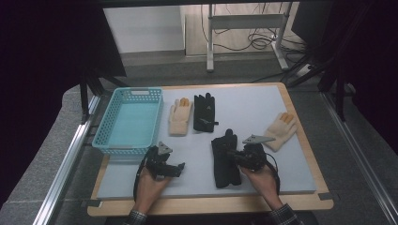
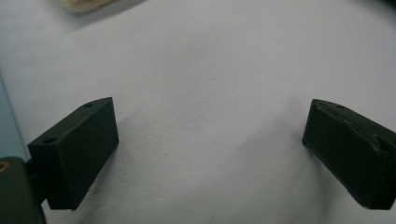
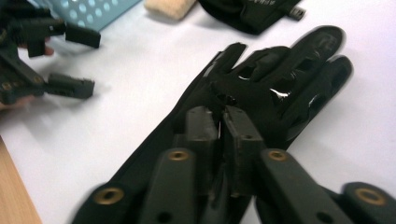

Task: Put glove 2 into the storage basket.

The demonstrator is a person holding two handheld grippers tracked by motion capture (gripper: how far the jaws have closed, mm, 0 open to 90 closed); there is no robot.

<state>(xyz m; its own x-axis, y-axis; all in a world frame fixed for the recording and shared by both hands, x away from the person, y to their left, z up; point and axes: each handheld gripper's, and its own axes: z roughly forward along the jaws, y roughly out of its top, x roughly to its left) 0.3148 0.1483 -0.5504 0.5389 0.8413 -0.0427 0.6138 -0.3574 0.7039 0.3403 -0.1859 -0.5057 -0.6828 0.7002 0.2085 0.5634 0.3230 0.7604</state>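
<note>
My right tongs (image 3: 219,128) hang nearly together, with nothing gripped, directly over the black glove (image 1: 225,159) lying lengthwise away from me on the bench (image 1: 263,112), while my left tongs (image 1: 176,168) rest wide apart beside the basket (image 1: 105,126).

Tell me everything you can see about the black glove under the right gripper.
The black glove lies flat on the grey mat, fingers pointing away from the person, cuff toward them. It looks like dark fabric with shiny patches on the fingers. The right gripper hangs over its palm, jaws nearly together; whether they pinch it is unclear.
</note>
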